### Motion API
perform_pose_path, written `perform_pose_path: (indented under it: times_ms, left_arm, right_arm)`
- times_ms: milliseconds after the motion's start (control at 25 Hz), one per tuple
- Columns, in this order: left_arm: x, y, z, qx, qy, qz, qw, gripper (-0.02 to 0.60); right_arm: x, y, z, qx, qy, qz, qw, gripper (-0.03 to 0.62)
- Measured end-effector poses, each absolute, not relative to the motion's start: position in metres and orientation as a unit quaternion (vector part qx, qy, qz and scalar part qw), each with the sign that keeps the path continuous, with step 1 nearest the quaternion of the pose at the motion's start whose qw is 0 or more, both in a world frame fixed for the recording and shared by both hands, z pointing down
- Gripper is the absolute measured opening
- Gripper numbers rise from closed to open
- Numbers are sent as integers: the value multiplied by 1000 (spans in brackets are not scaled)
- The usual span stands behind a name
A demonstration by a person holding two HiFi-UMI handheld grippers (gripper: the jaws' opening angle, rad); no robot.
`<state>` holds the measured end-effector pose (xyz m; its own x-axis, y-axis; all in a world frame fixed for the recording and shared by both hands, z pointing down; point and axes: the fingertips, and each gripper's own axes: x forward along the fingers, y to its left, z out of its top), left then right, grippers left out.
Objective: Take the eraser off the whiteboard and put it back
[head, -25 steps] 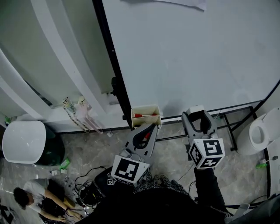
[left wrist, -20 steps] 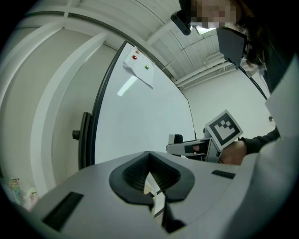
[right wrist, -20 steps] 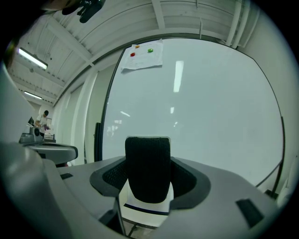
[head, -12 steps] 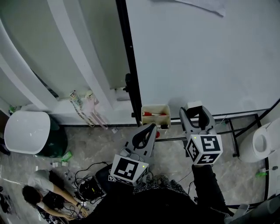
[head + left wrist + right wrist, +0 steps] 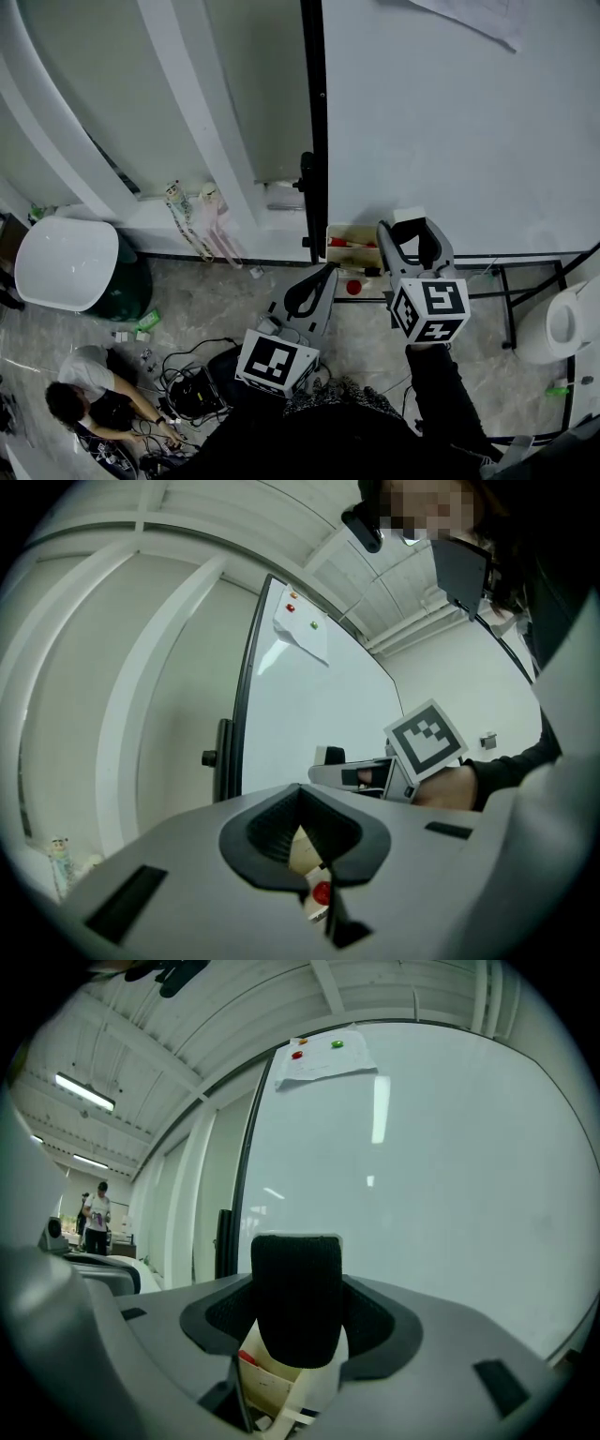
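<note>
The eraser point(image 5: 297, 1297), black felt with a white back point(image 5: 410, 217), stands between the jaws of my right gripper point(image 5: 410, 232), which is shut on it. It is held just off the whiteboard point(image 5: 450, 122) at its lower left, right beside the cream marker tray point(image 5: 349, 246). In the right gripper view the felt fills the jaw gap, with the tray point(image 5: 267, 1382) below it. My left gripper point(image 5: 323, 274) hangs lower and to the left, shut with nothing in it, pointing up at the tray; a red cap point(image 5: 321, 891) shows past its tips.
The board's black frame edge point(image 5: 312, 122) runs down beside a white wall panel. A sheet of paper point(image 5: 469, 14) is pinned at the board's top. On the floor are a person point(image 5: 80, 398), cables point(image 5: 187, 394), a white-lidded bin point(image 5: 66, 262) and the black stand bars point(image 5: 506, 291).
The head view has swung left, so board and tray sit further right in the frame. My right gripper with the eraser has closed in on the tray. The left gripper has hardly moved.
</note>
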<state>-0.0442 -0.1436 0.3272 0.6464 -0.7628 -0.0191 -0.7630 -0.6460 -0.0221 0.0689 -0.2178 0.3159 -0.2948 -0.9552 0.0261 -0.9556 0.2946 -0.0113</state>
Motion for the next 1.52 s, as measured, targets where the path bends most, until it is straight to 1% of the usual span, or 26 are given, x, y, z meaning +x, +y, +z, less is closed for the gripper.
perform_pose_path:
  times_ms: [520,880,1080,1520]
  left_arm:
    - [-78,-143,332,-891,453,-3,12,2]
    - [-84,-144,337,-889,458,-5,0,2]
    - [-83,-144,336,-891,454,-10,4,2]
    - [-84,-147,342,-891,454,-14,0,2]
  right_arm:
    - [44,-241,337,605,-795,33,-7,268]
    - [34,-246,345,607,-794,22,-20,268]
    - [31,-243,342,604,-796,25,-23,268]
    - [31,-242,351,608,-794,31,-7,267]
